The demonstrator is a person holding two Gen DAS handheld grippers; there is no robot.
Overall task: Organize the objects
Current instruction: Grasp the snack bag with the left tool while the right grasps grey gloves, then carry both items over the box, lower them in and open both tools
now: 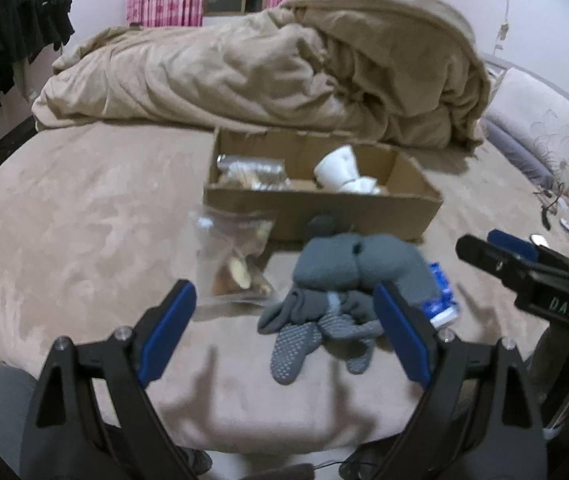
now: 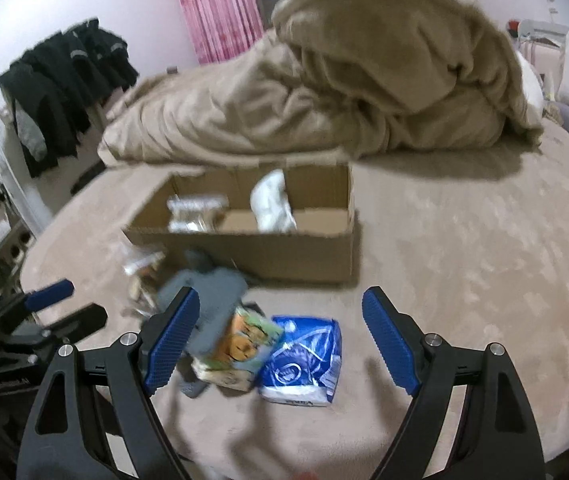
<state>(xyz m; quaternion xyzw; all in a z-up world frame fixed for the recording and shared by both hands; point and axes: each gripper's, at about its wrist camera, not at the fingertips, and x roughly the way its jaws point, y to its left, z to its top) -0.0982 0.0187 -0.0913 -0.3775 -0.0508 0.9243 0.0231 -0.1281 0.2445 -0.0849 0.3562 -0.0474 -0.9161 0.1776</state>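
An open cardboard box (image 1: 316, 210) stands on the bed and holds a clear snack bag (image 1: 250, 174) and white items (image 1: 340, 170). It also shows in the right wrist view (image 2: 284, 252). In front of it lie a pile of grey socks (image 1: 336, 280), a clear bag of snacks (image 1: 236, 256) and a blue packet (image 1: 440, 292). My left gripper (image 1: 284, 300) is open and empty, just before the socks. My right gripper (image 2: 280, 312) is open and empty above the blue packet (image 2: 304, 364) and an orange-green packet (image 2: 240, 352), with the socks (image 2: 212, 300) at its left finger.
A heaped beige duvet (image 1: 264, 64) lies behind the box. Dark clothes (image 2: 64, 80) hang on the left. A grey-white headboard (image 1: 536, 132) is on the right. The bed's beige cover (image 2: 464, 240) spreads to the right of the box.
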